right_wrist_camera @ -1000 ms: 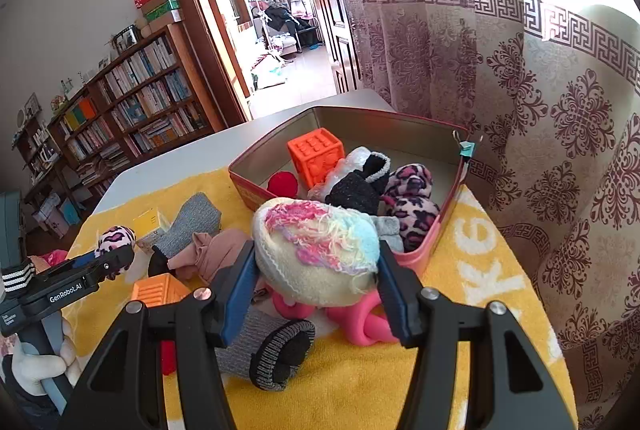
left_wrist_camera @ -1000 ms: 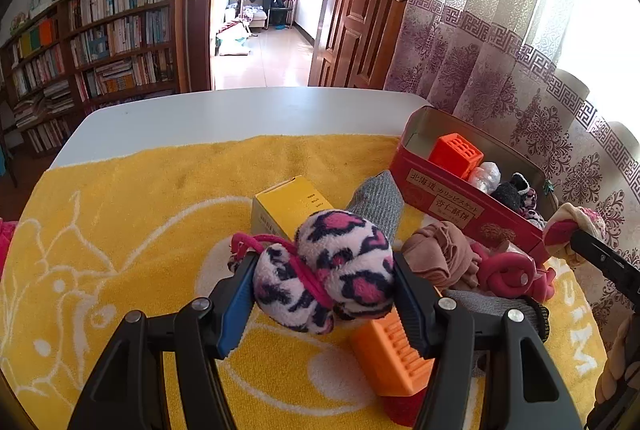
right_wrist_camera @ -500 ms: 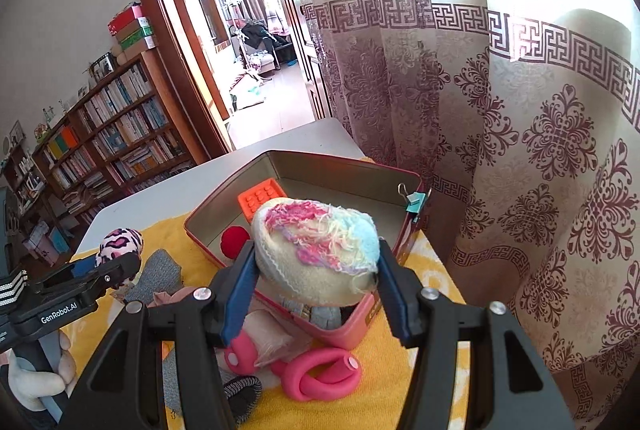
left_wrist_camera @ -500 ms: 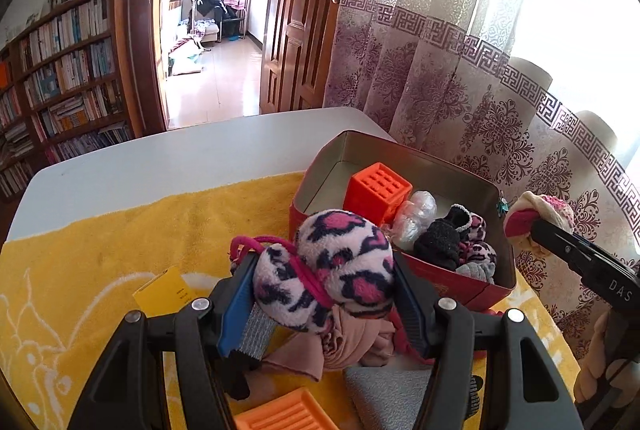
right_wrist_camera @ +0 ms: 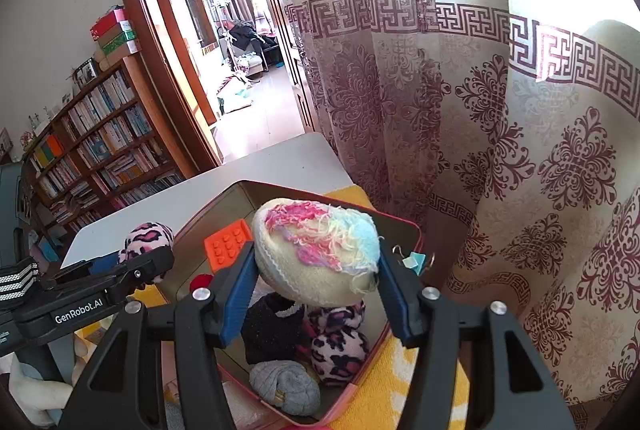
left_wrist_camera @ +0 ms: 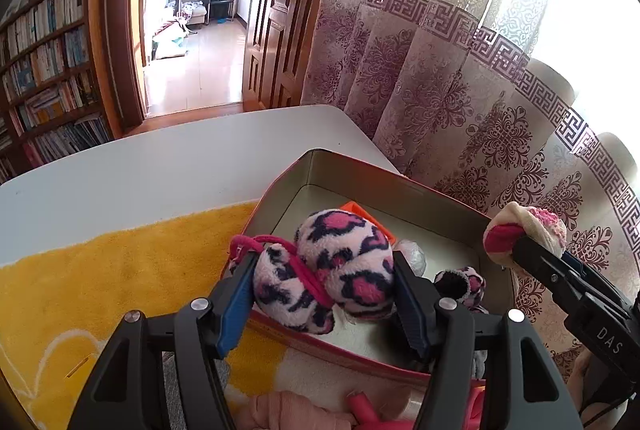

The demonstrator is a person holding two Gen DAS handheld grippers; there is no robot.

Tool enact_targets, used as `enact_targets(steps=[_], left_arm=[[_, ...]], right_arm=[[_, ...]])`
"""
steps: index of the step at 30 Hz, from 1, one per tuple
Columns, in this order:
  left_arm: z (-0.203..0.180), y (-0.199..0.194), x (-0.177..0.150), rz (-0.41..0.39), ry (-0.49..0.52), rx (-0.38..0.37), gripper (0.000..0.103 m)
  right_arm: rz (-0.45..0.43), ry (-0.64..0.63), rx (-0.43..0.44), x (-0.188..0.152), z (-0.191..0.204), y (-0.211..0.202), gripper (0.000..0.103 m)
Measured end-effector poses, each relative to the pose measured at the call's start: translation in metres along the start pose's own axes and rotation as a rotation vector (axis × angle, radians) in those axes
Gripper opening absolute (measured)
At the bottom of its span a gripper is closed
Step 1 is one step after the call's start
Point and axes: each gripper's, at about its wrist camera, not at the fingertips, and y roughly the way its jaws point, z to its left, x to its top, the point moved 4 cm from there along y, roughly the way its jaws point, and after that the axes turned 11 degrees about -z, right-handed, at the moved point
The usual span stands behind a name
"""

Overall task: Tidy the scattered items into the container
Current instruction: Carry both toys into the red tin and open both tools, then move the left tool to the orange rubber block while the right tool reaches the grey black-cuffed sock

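Observation:
My left gripper (left_wrist_camera: pixel 324 260) is shut on a pink-and-black leopard plush bundle (left_wrist_camera: pixel 344 254) and hangs over the near left part of the open red tin (left_wrist_camera: pixel 360 174). My right gripper (right_wrist_camera: pixel 316 256) holds a cream fuzzy sock with pink and blue yarn (right_wrist_camera: pixel 320 242) above the tin (right_wrist_camera: pixel 400 224). Its jaws are opening, and the pads still touch the sock. Inside the tin lie an orange block (right_wrist_camera: pixel 228 246), a black sock (right_wrist_camera: pixel 272 326), a leopard sock (right_wrist_camera: pixel 340 350), a grey sock (right_wrist_camera: pixel 284 386) and a red ball (right_wrist_camera: pixel 199 282). Each gripper shows at the edge of the other's view.
The tin stands on a yellow towel (left_wrist_camera: pixel 120 270) spread on a white table (left_wrist_camera: pixel 160 158), close to a patterned curtain (left_wrist_camera: pixel 440 90). A pink cloth (left_wrist_camera: pixel 288 410) and a pink ring (left_wrist_camera: pixel 360 404) lie in front of the tin. A blue binder clip (right_wrist_camera: pixel 414 262) sits on its rim.
Both grippers carried their loads away from the clutter on the towel to above the tin. The yellow box, grey sock and orange comb block have dropped out of the left wrist view.

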Motion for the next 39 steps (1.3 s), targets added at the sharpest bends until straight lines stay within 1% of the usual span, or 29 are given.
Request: enact_targets(steps=[3, 6, 9, 11, 12, 13, 17, 20, 23, 28, 32, 37, 39], left_arm=[[0.000, 0.017, -0.003, 0.045, -0.020, -0.010, 0.066], [0.000, 0.024, -0.008, 0.063, -0.017, -0.006, 0.067], [0.003, 0.023, -0.010, 0.061, -0.035, -0.012, 0.068], [0.005, 0.021, -0.010, 0.059, -0.042, -0.010, 0.075], [0.006, 0.019, -0.010, 0.054, -0.044, -0.006, 0.083], [0.007, 0.016, -0.009, 0.046, -0.048, -0.005, 0.083], [0.011, 0.006, -0.009, 0.030, -0.058, -0.007, 0.083], [0.012, -0.002, -0.011, 0.023, -0.047, 0.006, 0.083], [0.016, -0.012, -0.015, 0.021, -0.053, 0.005, 0.083], [0.028, -0.032, -0.024, 0.016, -0.079, 0.011, 0.083], [0.037, -0.049, -0.034, 0.010, -0.088, 0.025, 0.083], [0.045, -0.072, -0.048, 0.003, -0.085, 0.036, 0.083], [0.050, -0.084, -0.057, -0.002, -0.105, 0.041, 0.083]], right_arm=[[0.013, 0.013, -0.009, -0.003, -0.003, 0.009, 0.064], [0.013, 0.017, -0.015, -0.009, -0.007, 0.011, 0.070], [0.013, 0.021, -0.021, -0.012, -0.011, 0.011, 0.070], [0.014, 0.038, -0.018, -0.013, -0.013, 0.010, 0.071], [0.013, 0.044, -0.019, -0.014, -0.014, 0.009, 0.071], [0.012, 0.048, -0.019, -0.015, -0.015, 0.008, 0.071], [0.013, 0.048, -0.015, -0.019, -0.012, 0.003, 0.071], [0.012, 0.043, -0.009, -0.022, -0.008, -0.001, 0.071], [0.017, 0.037, 0.009, -0.026, -0.002, -0.006, 0.071], [0.056, 0.023, 0.074, -0.040, 0.012, -0.016, 0.071], [0.081, -0.019, 0.127, -0.054, 0.030, -0.026, 0.071], [0.115, -0.084, 0.159, -0.073, 0.051, -0.036, 0.071], [0.122, -0.104, 0.166, -0.081, 0.058, -0.041, 0.071]])
